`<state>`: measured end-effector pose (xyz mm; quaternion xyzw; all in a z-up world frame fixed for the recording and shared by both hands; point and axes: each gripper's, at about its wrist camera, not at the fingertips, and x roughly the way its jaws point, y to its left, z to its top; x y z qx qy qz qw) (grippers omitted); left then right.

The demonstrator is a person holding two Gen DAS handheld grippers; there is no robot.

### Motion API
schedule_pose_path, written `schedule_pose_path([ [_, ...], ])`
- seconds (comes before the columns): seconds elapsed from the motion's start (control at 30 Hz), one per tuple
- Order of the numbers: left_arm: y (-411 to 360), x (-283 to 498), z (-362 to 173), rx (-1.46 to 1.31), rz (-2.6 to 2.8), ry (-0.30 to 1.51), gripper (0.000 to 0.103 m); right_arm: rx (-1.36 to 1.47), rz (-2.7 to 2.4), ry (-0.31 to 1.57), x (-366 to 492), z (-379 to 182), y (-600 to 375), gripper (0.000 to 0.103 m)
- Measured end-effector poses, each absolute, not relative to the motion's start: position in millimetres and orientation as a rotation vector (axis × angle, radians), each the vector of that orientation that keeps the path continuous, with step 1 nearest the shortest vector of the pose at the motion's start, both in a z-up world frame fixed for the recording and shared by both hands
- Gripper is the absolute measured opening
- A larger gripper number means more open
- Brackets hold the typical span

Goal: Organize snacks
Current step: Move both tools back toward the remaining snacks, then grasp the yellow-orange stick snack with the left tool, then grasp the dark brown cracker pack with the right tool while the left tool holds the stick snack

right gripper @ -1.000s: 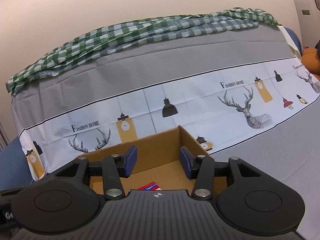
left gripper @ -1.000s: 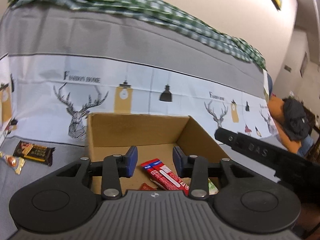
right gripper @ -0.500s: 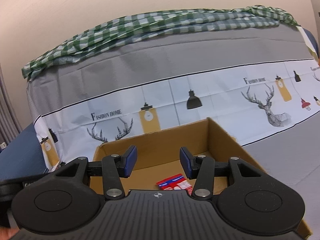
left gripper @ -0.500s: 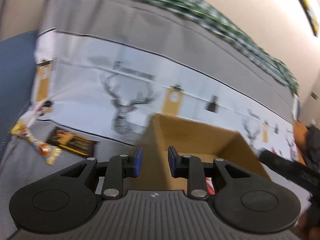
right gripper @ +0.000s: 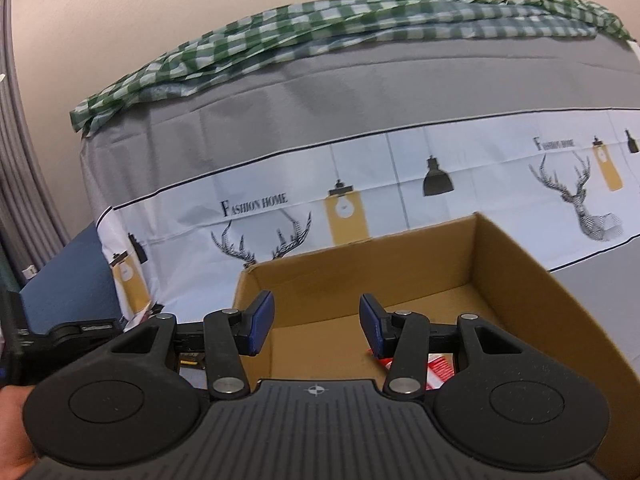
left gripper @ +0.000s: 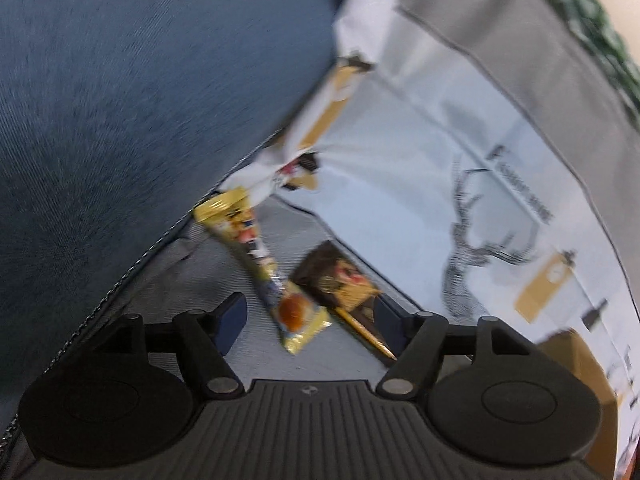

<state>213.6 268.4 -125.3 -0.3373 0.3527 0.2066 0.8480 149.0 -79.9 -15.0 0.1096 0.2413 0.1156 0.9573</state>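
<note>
In the left wrist view my left gripper point(left gripper: 310, 322) is open and empty, just above two snacks on the grey cloth: a long yellow wrapper point(left gripper: 262, 268) and a dark brown bar point(left gripper: 344, 284) beside it. Both lie between the open jaws. In the right wrist view my right gripper point(right gripper: 316, 322) is open and empty over the near wall of a cardboard box point(right gripper: 520, 280). A red and white packet point(right gripper: 438, 368) lies on the box floor, partly hidden by the right finger.
A blue cushion point(left gripper: 120, 100) rises left of the snacks. The printed deer cloth point(right gripper: 400, 184) covers the backrest, with a green checked cloth point(right gripper: 320, 36) on top. The box corner point(left gripper: 576, 364) shows at the left view's lower right. The left gripper's body point(right gripper: 80, 330) sits left of the box.
My left gripper swung left from the box to the two snacks and its jaws opened wide. My right gripper shifted slightly over the box and stayed open.
</note>
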Motion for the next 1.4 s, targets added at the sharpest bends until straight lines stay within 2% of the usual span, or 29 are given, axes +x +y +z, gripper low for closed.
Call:
schedule_pose_path([
  [0.17, 278.7, 216.6, -138.2, -0.776, 0.467, 0.75, 0.075, 0.218, 0.245, 0.5, 151.6, -17.9, -74.7, 0.049],
  [0.43, 282.4, 228.6, -150.5, -0.709, 0.513, 0.741, 0.072, 0.235, 0.256, 0.52, 154.3, -21.8, -74.5, 0.05],
  [0.47, 282.4, 229.8, -151.1, -0.697, 0.517, 0.741, 0.068, 0.232, 0.257, 0.521, 154.2, -22.6, -73.8, 0.05],
  [0.53, 280.2, 233.7, -151.8, -0.647, 0.529, 0.763, 0.044, 0.232, 0.262, 0.529, 154.6, -24.1, -72.4, 0.051],
  [0.6, 277.9, 237.1, -149.9, -0.61, 0.527, 0.79, 0.026, 0.227, 0.272, 0.529, 154.5, -24.5, -70.7, 0.051],
  [0.63, 278.2, 237.9, -149.1, -0.614, 0.52, 0.812, 0.02, 0.219, 0.273, 0.528, 154.4, -24.4, -69.4, 0.051],
  [0.73, 277.5, 237.2, -144.3, -0.631, 0.486, 0.868, 0.013, 0.209, 0.293, 0.543, 156.3, -25.2, -65.7, 0.056],
  [0.93, 262.6, 219.6, -131.0, -0.574, 0.407, 0.983, 0.011, 0.162, 0.332, 0.563, 158.5, -24.9, -52.3, 0.057],
  [1.03, 253.3, 195.6, -104.2, -0.608, 0.35, 1.008, 0.011, 0.16, 0.35, 0.573, 158.5, -23.4, -46.4, 0.058],
  [1.17, 232.6, 170.7, -66.6, -0.402, 0.325, 0.975, 0.011, 0.151, 0.373, 0.582, 154.1, -24.8, -36.0, 0.058],
  [1.27, 222.1, 166.4, -77.7, -0.297, 0.277, 0.997, 0.011, 0.141, 0.401, 0.582, 150.0, -21.9, -29.9, 0.059],
  [1.4, 228.5, 170.7, -123.9, -0.373, 0.248, 1.115, 0.011, 0.124, 0.425, 0.579, 145.1, -18.9, -23.4, 0.06],
])
